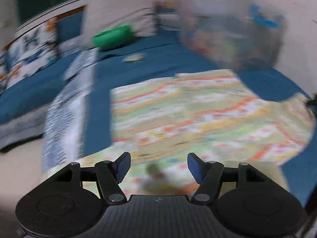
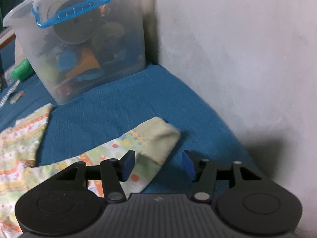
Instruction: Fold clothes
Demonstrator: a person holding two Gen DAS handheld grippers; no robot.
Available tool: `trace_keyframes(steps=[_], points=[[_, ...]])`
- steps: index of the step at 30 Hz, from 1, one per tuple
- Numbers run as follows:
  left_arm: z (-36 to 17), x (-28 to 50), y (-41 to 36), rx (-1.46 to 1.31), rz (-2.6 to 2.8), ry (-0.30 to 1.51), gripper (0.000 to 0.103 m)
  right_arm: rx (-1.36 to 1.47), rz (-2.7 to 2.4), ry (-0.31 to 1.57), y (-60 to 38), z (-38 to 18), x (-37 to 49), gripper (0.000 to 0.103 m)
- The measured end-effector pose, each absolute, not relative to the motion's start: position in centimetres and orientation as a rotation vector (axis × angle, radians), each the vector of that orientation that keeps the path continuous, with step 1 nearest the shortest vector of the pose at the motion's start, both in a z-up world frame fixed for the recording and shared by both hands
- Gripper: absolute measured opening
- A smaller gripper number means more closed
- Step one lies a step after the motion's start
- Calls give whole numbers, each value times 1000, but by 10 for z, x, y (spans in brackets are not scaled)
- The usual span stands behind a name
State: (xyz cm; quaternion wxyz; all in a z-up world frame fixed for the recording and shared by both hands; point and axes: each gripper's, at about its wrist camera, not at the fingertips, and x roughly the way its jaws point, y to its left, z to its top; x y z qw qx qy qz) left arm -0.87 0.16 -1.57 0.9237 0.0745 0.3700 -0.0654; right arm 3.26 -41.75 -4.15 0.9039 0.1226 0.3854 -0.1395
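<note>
A light patterned garment in green, orange and yellow lies spread flat on the blue bed cover. My left gripper is open and empty, just above the garment's near edge. The left wrist view is motion-blurred. In the right wrist view a sleeve with a pale green cuff lies on the blue cover. My right gripper is open and empty, with its left finger over the sleeve and the cuff end between the fingers.
A translucent storage box with a blue handle, full of toys, stands at the back by the white wall. A green object, patterned pillows and a striped cloth lie at the left.
</note>
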Motion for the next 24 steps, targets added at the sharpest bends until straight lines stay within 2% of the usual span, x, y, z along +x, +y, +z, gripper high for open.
trace_keyframes(steps=[4, 11, 13, 16, 18, 19, 20, 24], points=[[-17, -4, -40, 239, -248, 754, 68, 260, -292, 775, -417, -35, 26, 60], [-24, -4, -101, 447, -411, 739, 68, 243, -292, 800, -418, -39, 31, 61], [-24, -2, -110, 479, -457, 746, 68, 237, -297, 808, -418, -42, 33, 56], [-27, 6, -122, 498, -527, 785, 68, 216, -302, 809, -415, -46, 35, 42], [-31, 11, -129, 526, -543, 795, 68, 205, -297, 802, -413, -46, 35, 26], [-33, 12, -133, 536, -553, 800, 68, 201, -293, 800, -412, -46, 35, 24], [-34, 15, -135, 529, -565, 814, 68, 197, -290, 798, -412, -46, 35, 16], [-36, 25, -141, 463, -601, 874, 68, 146, -288, 781, -410, -44, 33, 8]])
